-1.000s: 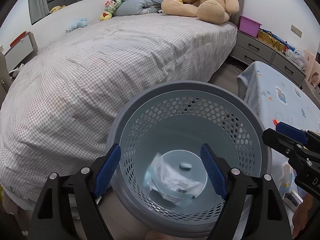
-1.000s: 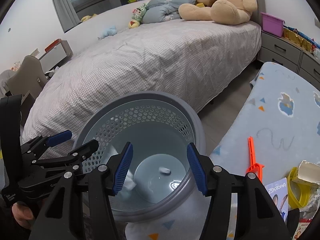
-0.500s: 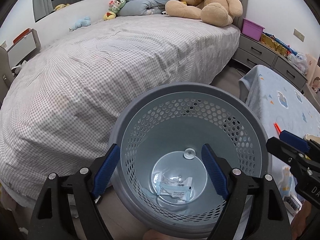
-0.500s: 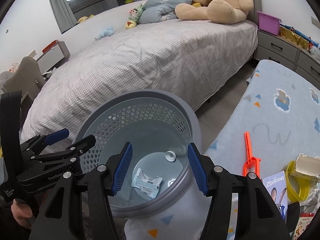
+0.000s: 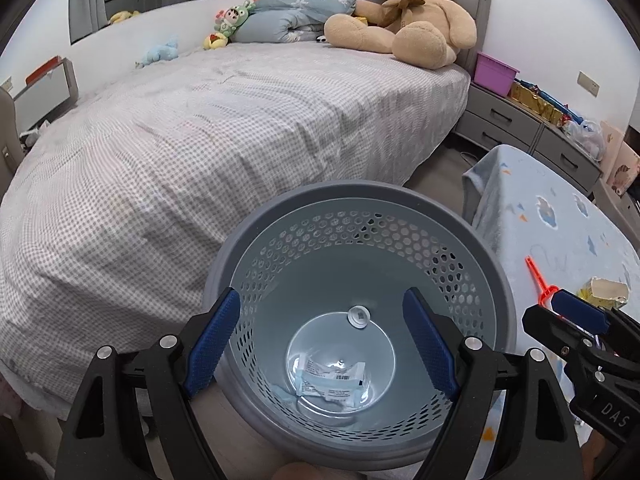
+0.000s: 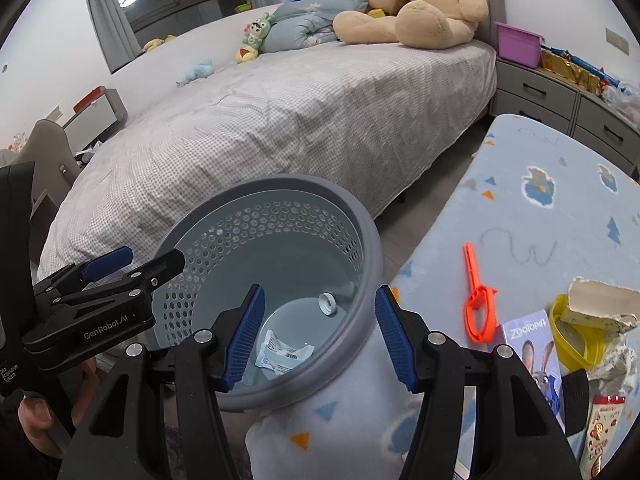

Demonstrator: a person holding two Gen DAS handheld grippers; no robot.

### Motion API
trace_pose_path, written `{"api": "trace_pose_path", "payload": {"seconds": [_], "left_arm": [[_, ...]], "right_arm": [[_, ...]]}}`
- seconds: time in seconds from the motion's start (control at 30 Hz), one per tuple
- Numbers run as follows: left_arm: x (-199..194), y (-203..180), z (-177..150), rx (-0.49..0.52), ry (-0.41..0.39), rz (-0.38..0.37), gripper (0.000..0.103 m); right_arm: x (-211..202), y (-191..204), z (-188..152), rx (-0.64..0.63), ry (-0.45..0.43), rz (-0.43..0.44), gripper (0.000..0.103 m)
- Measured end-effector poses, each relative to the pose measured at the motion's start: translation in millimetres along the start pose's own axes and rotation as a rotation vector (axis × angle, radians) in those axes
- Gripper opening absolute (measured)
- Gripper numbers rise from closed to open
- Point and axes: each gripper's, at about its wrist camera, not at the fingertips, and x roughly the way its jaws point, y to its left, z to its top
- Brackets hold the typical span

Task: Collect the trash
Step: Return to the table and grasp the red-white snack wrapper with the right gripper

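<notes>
Above the grey perforated bin (image 5: 360, 216), between bed (image 5: 200, 140) and blue cartoon-print table cover (image 6: 540, 208): left gripper (image 5: 322, 336) spread wide and empty, right gripper (image 6: 320, 332) likewise parted and carrying nothing.

Already in: one white wrapper (image 5: 332, 380) flat on the bin floor, at about 6 o'clock of the round base in the left wrist view, and a small white cap (image 5: 358, 315) near 12 o'clock of that base, the two apart. Same pair seen from the right wrist: wrapper (image 6: 282, 354) low and left, cap (image 6: 328, 303) up and right.

Wrapper's long axis roughly 9-to-3 in the left view, barcode end toward 3 o'clock; slightly tilted, 10-to-4, in the right view.

Still out, judging by the table at 3 to 4 o'clock of the right view: torn cream carton (image 6: 600, 300), yellow ring-shaped piece (image 6: 576, 344) beneath it, a printed snack packet (image 6: 602, 428) at the lower edge, an orange plastic tool (image 6: 478, 304) pointing toward 12 o'clock. Hard to say which of these count as trash; the Zootopia booklet (image 6: 532, 344) probably not. Task apparently early to midway, with several pickups likely left on the right side.
</notes>
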Motion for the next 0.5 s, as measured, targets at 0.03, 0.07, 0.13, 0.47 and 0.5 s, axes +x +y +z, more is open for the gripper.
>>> {"api": "trace_pose_path", "payload": {"seconds": [0.03, 0.07, 0.13, 0.47, 0.5], "left_arm": [[-3, -3, -1, 0.009, -0.009, 0.001, 0.080], [-4, -4, -1, 0.016, -0.015, -0.002, 0.080], [-8, -8, -3, 0.026, -0.021, -0.012, 0.080], [-31, -27, -12, 0.073, -0.058, -0.051, 0.080], [-34, -30, -15, 0.079, -0.058, -0.060, 0.080]], "right_arm": [[-3, -1, -2, 0.003, -0.002, -0.008, 0.057], [-6, -1, -4, 0.006, -0.003, -0.013, 0.057], [-13, -4, -10, 0.016, -0.006, -0.025, 0.057], [-60, -31, -47, 0.092, -0.020, -0.115, 0.058], [-66, -35, -51, 0.098, -0.024, -0.129, 0.059]]}}
